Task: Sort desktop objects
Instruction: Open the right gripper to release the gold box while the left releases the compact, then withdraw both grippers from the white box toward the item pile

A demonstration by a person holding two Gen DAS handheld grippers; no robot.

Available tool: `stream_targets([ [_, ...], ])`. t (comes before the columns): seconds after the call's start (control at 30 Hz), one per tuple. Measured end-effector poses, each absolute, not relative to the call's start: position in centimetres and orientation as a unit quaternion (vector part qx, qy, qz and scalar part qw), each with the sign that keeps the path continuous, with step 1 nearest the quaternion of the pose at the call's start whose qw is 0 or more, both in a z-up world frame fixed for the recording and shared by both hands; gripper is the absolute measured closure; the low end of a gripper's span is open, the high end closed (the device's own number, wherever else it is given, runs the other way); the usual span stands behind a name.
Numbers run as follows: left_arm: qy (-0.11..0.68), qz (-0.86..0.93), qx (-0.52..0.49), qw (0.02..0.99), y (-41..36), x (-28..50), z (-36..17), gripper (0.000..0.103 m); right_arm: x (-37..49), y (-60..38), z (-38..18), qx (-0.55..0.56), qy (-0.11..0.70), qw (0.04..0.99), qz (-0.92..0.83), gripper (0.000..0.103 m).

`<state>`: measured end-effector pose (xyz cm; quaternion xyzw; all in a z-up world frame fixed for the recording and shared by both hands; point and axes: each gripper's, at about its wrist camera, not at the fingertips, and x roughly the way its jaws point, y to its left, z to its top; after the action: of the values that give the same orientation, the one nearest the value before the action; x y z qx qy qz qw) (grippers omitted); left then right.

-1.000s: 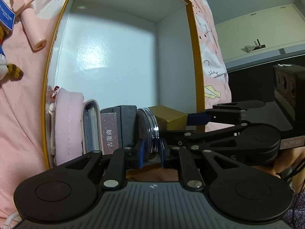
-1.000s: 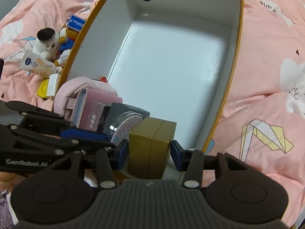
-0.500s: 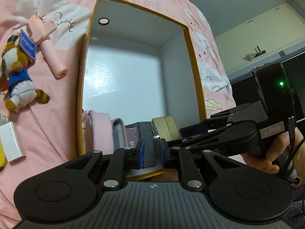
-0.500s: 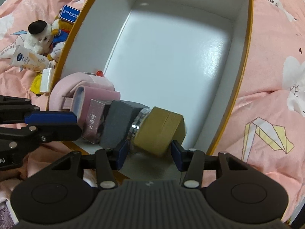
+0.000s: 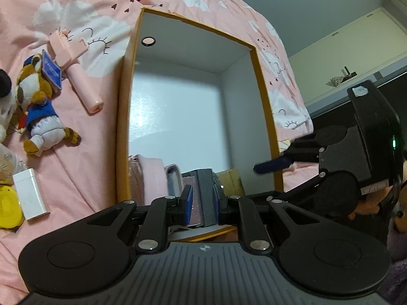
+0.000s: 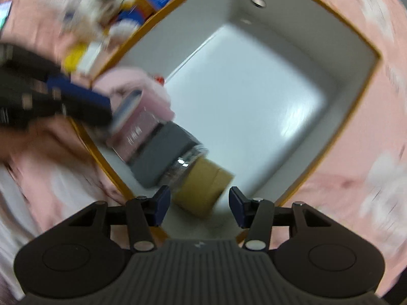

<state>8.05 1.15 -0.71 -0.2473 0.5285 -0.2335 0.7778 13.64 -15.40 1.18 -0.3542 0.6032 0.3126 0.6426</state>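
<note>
A white box with an orange rim (image 5: pixel 121 117) (image 6: pixel 356 117) lies on the pink bedspread. At its near end stand a pink pouch (image 5: pixel 150 175), a pink case (image 6: pixel 132 132), a dark grey box (image 5: pixel 205 193) (image 6: pixel 162 157), a clear round jar (image 6: pixel 185 162) and a gold box (image 5: pixel 230 181) (image 6: pixel 203 190). My left gripper (image 5: pixel 202 207) is narrowly open above the near end, its pads either side of the grey box from this angle, empty. My right gripper (image 6: pixel 198 204) is open and empty just above the gold box; its view is motion-blurred. It also shows in the left wrist view (image 5: pixel 330 162).
Left of the box lie a pink hand-held fan (image 5: pixel 76 73), a plush toy in blue (image 5: pixel 40 117), a white rectangular case (image 5: pixel 29 197) and a yellow item (image 5: pixel 7 211). A dark cabinet and a pale shelf stand at the far right.
My right gripper let go of the gold box, which tipped against the jar, then pulled back and swung. My left gripper rose and drew back from the box.
</note>
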Motion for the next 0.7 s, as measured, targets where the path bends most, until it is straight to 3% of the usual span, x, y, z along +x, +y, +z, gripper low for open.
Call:
stream_targets([
  [0.27, 0.528, -0.218, -0.247, 0.783, 2.0, 7.5, -1.2, 0.085, 12.3, -13.9, -1.3, -0.548, 0.544, 0.52, 0.365, 0.055],
  [0.37, 0.518, -0.217, -0.235, 0.793, 2.3, 7.4, -0.7, 0.085, 11.7, -13.4, -2.6, -0.6, 0.525, 0.474, 0.374, 0.067],
  [0.53, 0.513, -0.201, -0.244, 0.798, 3.4, 7.4, -0.7, 0.085, 11.8, -13.3, -4.8, -0.627, 0.524, 0.433, 0.38, 0.07],
  [0.7, 0.513, -0.193, -0.256, 0.796, 4.3, 7.5, -1.1, 0.085, 12.4, -13.8, -5.0, -0.584, 0.545, 0.437, 0.413, 0.082],
])
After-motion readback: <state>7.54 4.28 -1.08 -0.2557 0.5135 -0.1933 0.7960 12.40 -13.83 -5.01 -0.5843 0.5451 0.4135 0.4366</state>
